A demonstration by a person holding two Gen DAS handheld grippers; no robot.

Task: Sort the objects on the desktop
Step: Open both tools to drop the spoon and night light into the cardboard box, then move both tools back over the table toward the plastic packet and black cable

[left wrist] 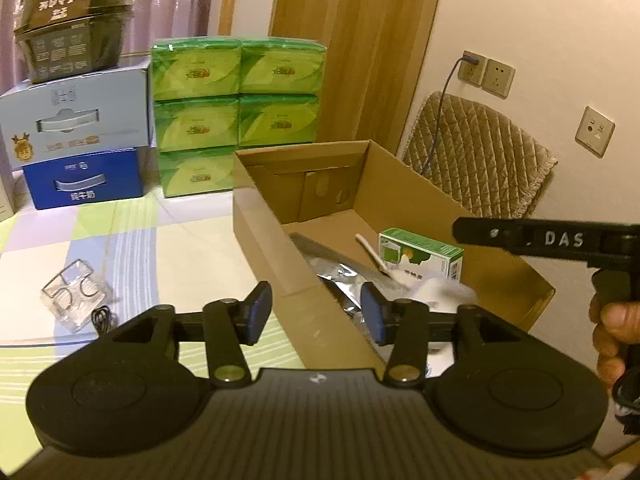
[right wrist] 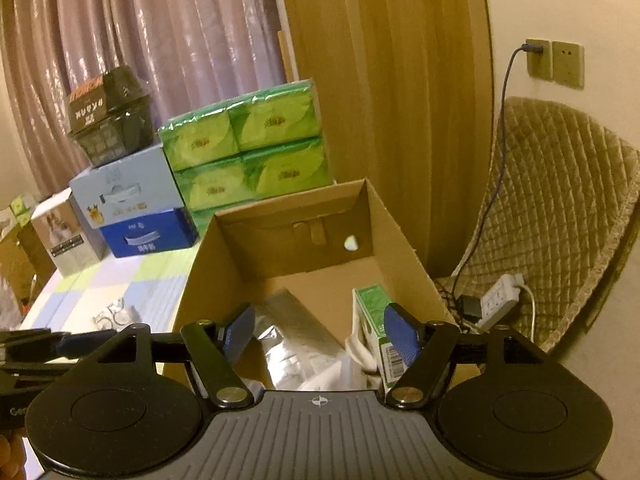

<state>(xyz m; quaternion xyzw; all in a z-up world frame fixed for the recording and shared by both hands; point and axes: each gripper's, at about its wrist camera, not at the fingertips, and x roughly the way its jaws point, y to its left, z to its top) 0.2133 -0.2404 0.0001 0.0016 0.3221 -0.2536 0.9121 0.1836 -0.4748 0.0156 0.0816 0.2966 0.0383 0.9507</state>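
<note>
Left to sort, by the look of it: a clear thin plastic tray with round dips (left wrist: 76, 298). Lies flat on the pastel checked tablecloth (left wrist: 132, 240), well to the left of the open brown cardboard box (left wrist: 260, 236). Just beside the tray, a thin black cord (left wrist: 102, 318) in a small curl.

Probably very light and bendy, that tray. Likely to squash or crack under a hard squeeze, and slippery too. Best to pinch one outer edge gently, not the middle. For the cord, soft and floppy, best to grab the bunched part.

Already inside the box: a small green and white carton (left wrist: 420, 256), a shiny silver foil bag (left wrist: 344, 276) and a thin white stick (left wrist: 370, 250).

Left claw (left wrist: 316, 316): wide open, holding nothing, hanging over the near wall of the box. Right claw (right wrist: 318, 336): wide open as well, empty, over the inside of the box, close above the carton.

Flat, smooth-looking cloth, so easy for the tray to slide away when pushed. At the back of the table, a stack of green tissue packs (left wrist: 236, 108) and pale and dark blue boxes (left wrist: 80, 148). Behind those, a pinkish curtain (right wrist: 160, 40) and a wooden door (right wrist: 380, 100). On the right, a quilted brown chair cushion (right wrist: 560, 200) and wall sockets (left wrist: 486, 74).
</note>
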